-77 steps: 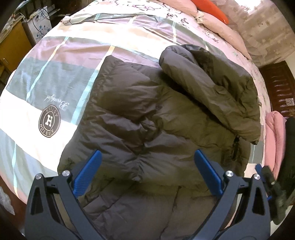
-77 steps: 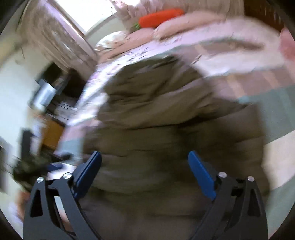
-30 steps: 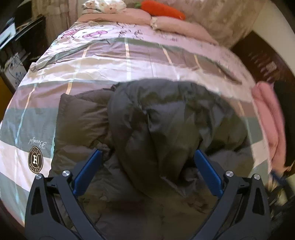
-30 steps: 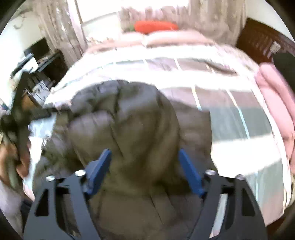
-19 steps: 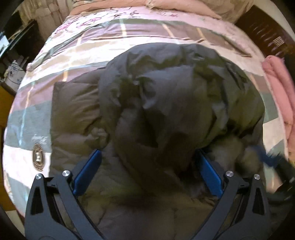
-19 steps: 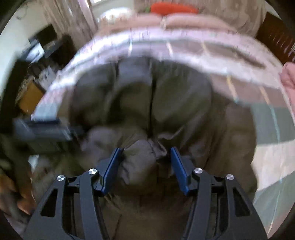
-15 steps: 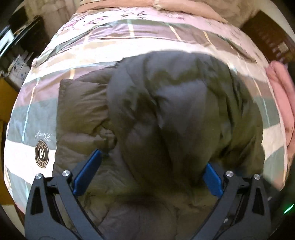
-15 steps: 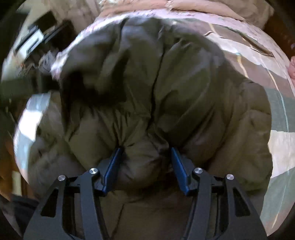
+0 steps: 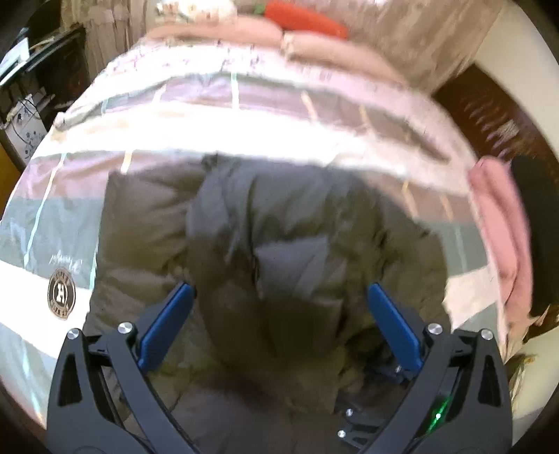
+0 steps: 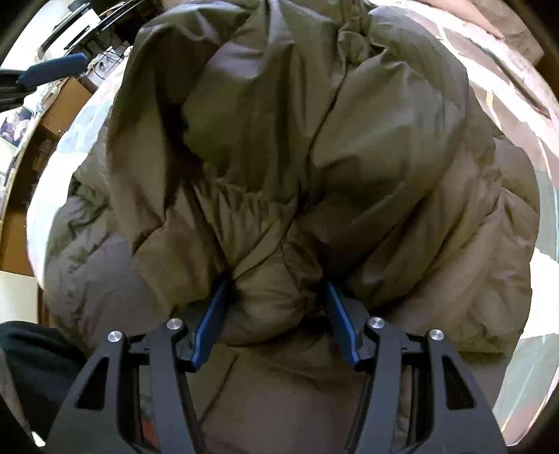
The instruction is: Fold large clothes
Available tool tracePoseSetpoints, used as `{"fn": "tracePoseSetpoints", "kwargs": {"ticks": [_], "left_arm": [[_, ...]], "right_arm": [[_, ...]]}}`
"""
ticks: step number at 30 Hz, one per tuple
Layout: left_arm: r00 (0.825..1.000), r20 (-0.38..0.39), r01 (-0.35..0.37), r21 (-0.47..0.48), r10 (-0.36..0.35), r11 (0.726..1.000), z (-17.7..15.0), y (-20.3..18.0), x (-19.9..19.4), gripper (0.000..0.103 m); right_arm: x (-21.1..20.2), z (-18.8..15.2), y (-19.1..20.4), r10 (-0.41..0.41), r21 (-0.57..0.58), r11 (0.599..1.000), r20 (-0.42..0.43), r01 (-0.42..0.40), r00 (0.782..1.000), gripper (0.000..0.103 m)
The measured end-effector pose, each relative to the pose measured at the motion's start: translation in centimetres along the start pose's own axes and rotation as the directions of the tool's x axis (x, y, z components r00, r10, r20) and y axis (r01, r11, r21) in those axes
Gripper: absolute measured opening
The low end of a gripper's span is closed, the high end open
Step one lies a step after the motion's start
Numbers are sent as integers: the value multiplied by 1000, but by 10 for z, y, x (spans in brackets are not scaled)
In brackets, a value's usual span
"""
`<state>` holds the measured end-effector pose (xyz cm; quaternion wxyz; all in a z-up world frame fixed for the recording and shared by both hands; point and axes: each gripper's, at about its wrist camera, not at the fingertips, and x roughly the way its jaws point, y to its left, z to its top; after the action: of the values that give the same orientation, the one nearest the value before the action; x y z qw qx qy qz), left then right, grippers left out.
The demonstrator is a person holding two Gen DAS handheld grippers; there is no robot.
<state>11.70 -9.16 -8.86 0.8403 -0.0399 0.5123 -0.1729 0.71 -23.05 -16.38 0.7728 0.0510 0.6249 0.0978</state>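
A large olive-brown puffer jacket (image 9: 279,237) lies on the striped bedspread (image 9: 244,115), partly folded over itself. My left gripper (image 9: 277,321) is open and empty above its near part. My right gripper (image 10: 276,317) is shut on a thick puffy bunch of the jacket (image 10: 279,174) and holds it up, so the jacket fills the right wrist view. The right gripper's black body also shows in the left wrist view (image 9: 370,401), low at the right under the left one.
Pink pillows (image 9: 332,52) and an orange carrot-shaped cushion (image 9: 304,17) lie at the bed's head. A folded pink cloth (image 9: 499,227) lies at the bed's right edge. Dark furniture (image 9: 52,70) stands left of the bed. A round logo (image 9: 61,295) marks the bedspread at left.
My right gripper has closed on a bunch of the jacket and lifted it closer to its camera. My left gripper has pulled back and stays open.
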Motion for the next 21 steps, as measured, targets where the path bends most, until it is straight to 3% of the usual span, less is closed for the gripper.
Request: {"fn": "tracePoseSetpoints", "kwargs": {"ticks": [1, 4, 7, 8, 9, 12, 15, 16, 18, 21], "left_arm": [[999, 41, 9, -10, -9, 1000, 3, 2, -7, 101], [990, 92, 111, -57, -105, 992, 10, 7, -16, 101], [976, 115, 191, -58, -183, 980, 14, 4, -11, 101], [976, 108, 196, -48, -190, 979, 15, -1, -7, 101], [976, 90, 204, -38, -199, 978, 14, -5, -1, 101], [974, -11, 225, -2, -225, 974, 10, -25, 29, 101], [988, -129, 90, 75, -80, 993, -2, -37, 66, 101], [983, -184, 23, 87, -7, 996, -7, -34, 83, 101], [962, -267, -42, 69, 59, 997, -14, -21, 105, 101], [944, -305, -106, 72, 123, 992, -21, -7, 121, 101]], "right_arm": [[-5, 3, -4, 13, 18, 1000, 7, -13, 1000, 58], [-53, 14, -26, 40, 129, 989, 197, -66, 980, 58], [-102, 14, -42, -57, 195, 980, 408, -27, 911, 58], [-111, 17, -48, -87, 227, 974, 448, -19, 890, 58], [-111, 20, -52, -100, 250, 968, 454, -19, 885, 58], [-89, 30, -74, -80, 318, 946, 404, -58, 911, 58], [-62, 28, -94, -79, 381, 922, 351, -65, 933, 58], [-51, 27, -102, -80, 403, 913, 326, -62, 942, 58], [-26, 29, -109, -56, 446, 893, 262, -70, 963, 58], [-11, 25, -111, -46, 468, 882, 211, -60, 976, 59]]}}
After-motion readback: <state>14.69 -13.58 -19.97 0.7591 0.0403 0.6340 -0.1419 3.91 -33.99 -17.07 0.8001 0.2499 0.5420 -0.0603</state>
